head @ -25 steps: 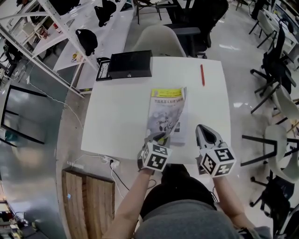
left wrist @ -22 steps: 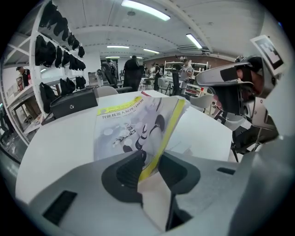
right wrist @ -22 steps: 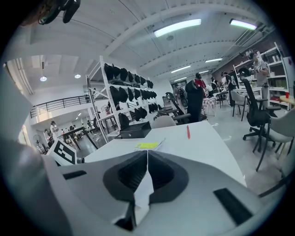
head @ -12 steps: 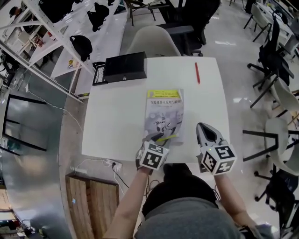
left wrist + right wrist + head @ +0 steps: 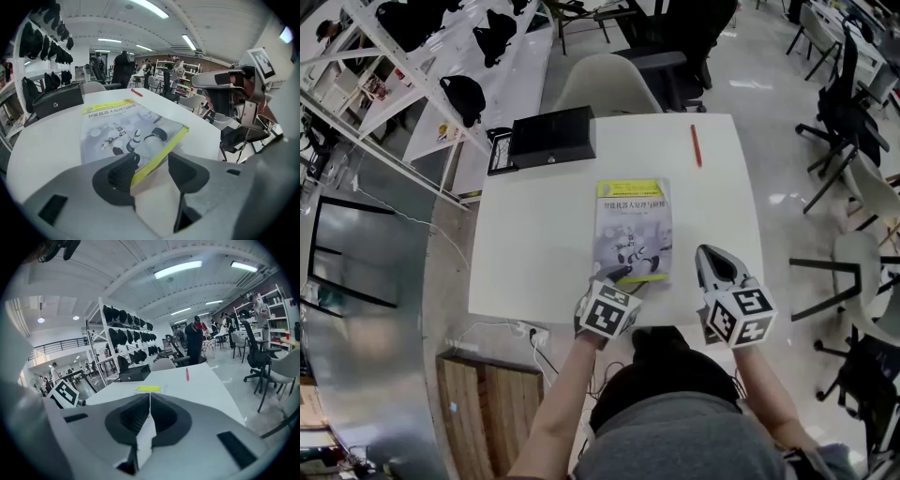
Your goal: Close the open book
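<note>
The book (image 5: 633, 230) lies shut and flat on the white table (image 5: 534, 244), grey cover with a yellow strip facing up. My left gripper (image 5: 619, 275) sits at the book's near left corner. In the left gripper view its jaws (image 5: 153, 161) are opening, with the yellow-edged corner of the book (image 5: 126, 131) in the gap and neither pad pressing on it. My right gripper (image 5: 710, 253) rests to the right of the book, shut with nothing in it (image 5: 150, 397). From there the book (image 5: 149, 388) shows only as a yellow strip.
A black box (image 5: 551, 136) stands at the table's far left edge and a red pen (image 5: 696, 145) lies at the far right. A pale chair (image 5: 609, 84) is behind the table. Office chairs (image 5: 848, 103) stand to the right, shelving (image 5: 394, 56) to the left.
The book's cover, lifted and bowed a second ago, has come down flat. The left jaws have spread apart off the cover. The right gripper has stayed in place.
</note>
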{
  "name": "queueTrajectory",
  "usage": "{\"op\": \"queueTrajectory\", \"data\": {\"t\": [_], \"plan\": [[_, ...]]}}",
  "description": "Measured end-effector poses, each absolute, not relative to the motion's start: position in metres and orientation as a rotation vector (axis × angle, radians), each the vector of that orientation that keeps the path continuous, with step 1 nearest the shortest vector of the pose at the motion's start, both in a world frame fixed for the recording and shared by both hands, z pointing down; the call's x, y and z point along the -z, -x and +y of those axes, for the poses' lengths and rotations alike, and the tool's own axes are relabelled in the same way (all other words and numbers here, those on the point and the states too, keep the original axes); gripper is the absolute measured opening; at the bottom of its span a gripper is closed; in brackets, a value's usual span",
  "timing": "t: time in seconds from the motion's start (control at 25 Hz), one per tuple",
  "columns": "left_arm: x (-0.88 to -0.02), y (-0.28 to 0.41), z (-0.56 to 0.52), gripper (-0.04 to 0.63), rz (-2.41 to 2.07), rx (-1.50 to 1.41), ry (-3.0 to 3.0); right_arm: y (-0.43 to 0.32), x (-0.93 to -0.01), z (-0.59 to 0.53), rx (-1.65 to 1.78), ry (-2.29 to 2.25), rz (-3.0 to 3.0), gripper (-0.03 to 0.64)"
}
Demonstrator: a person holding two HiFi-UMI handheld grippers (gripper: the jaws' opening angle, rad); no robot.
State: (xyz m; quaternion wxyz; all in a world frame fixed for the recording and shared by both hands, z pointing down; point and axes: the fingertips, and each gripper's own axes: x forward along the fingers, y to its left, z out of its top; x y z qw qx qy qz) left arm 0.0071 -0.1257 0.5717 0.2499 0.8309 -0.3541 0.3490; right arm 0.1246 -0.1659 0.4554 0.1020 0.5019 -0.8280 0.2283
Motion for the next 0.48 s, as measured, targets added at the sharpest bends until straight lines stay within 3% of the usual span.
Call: {"op": "queueTrajectory", "data": {"t": [0.48], "plan": [[-0.548,-0.009,-0.123,0.219,-0.93,-0.894,-2.342,-0.118,-0.451,-0.169,-0.663,-1.475,-2.451,0.003]]}}
